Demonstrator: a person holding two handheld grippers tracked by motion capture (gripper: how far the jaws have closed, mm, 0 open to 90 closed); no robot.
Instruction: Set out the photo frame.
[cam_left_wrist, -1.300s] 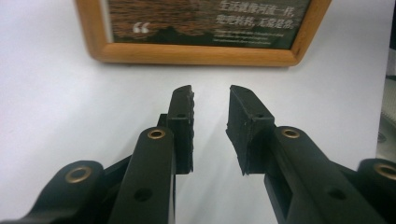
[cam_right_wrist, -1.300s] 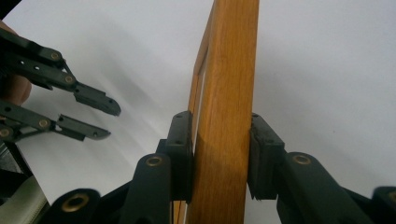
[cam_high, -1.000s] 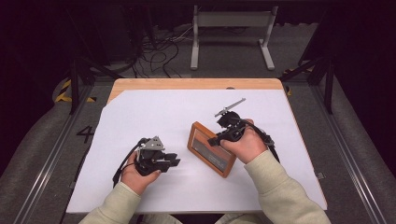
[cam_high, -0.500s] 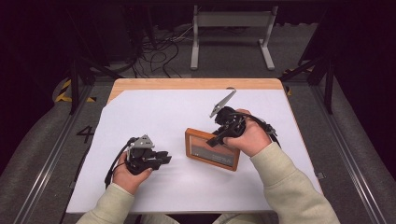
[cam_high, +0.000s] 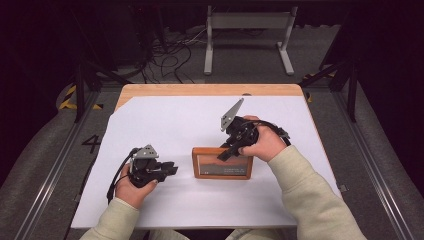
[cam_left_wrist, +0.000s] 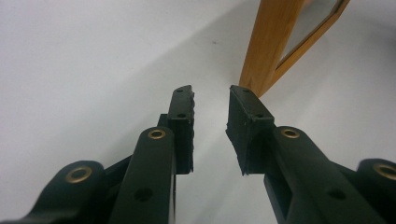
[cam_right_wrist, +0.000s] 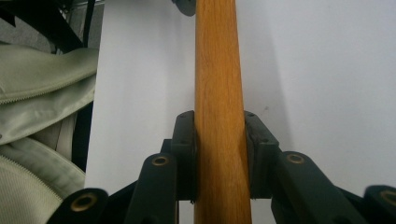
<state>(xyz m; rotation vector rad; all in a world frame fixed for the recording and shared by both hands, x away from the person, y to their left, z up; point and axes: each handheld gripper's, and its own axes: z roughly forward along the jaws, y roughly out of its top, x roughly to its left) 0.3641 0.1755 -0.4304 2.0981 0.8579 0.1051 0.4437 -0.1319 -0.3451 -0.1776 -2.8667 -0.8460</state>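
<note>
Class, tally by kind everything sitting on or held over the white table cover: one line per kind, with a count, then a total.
Wooden picture frame, orange-brown, rectangular: 1
Black two-jaw grippers, the left gripper open and the right gripper shut on the frame's top edge: 2
Total: 3

The high view sits above the person's side of the table (cam_high: 165, 115), looking forward and down, far enough back to catch the floor beyond. The left claw (cam_left_wrist: 211, 100) cam rides low, right over the white surface, facing along its jaws at a corner of the picture frame (cam_left_wrist: 266, 51) close ahead. The right claw (cam_right_wrist: 219, 126) cam is super close, staring down the frame's wooden edge. All three views share that frame.
</note>
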